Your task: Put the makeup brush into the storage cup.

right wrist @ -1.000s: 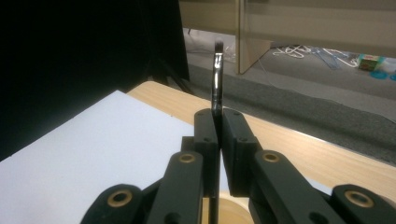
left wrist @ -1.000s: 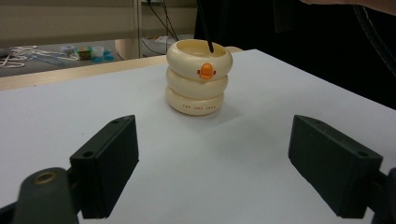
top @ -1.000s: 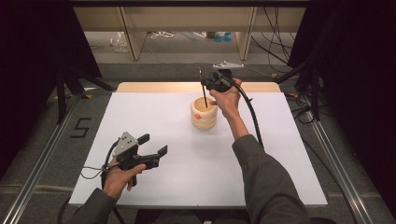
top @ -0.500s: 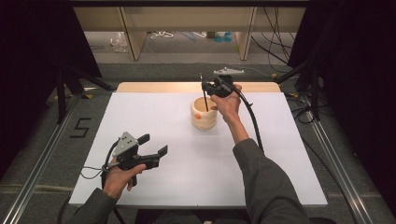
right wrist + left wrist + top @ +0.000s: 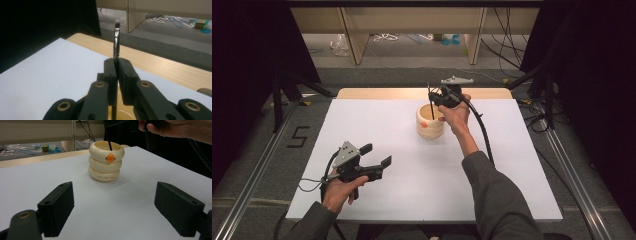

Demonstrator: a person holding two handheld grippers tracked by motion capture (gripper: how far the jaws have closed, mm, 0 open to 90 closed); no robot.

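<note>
A cream holder point(image 5: 430, 122) made of stacked rings, with an orange beak on its front point(image 5: 106, 162), stands on the white tabletop point(image 5: 377, 125) at back centre. My right gripper point(image 5: 435, 97) hovers just over its mouth, shut on a thin black brush point(image 5: 431, 102). In the right gripper view the brush's silver ferrule and bristle tip point(image 5: 116, 42) rise above the closed jaws of that gripper point(image 5: 116, 66). The lower end of the brush point(image 5: 109, 145) dips inside the holder. My left gripper point(image 5: 377, 156) is held above the front left of the table, open and empty point(image 5: 113, 210).
A strip of bare wood point(image 5: 377, 93) borders the white sheet at the back. Metal rails point(image 5: 259, 165) run along both sides of the table. Cables and small items lie on the floor point(image 5: 412, 37) beyond, between wooden legs. A "5" point(image 5: 298, 136) marks the floor at left.
My right gripper has come down a little, lowering the brush deeper into the holder. The left gripper has stayed where it was.
</note>
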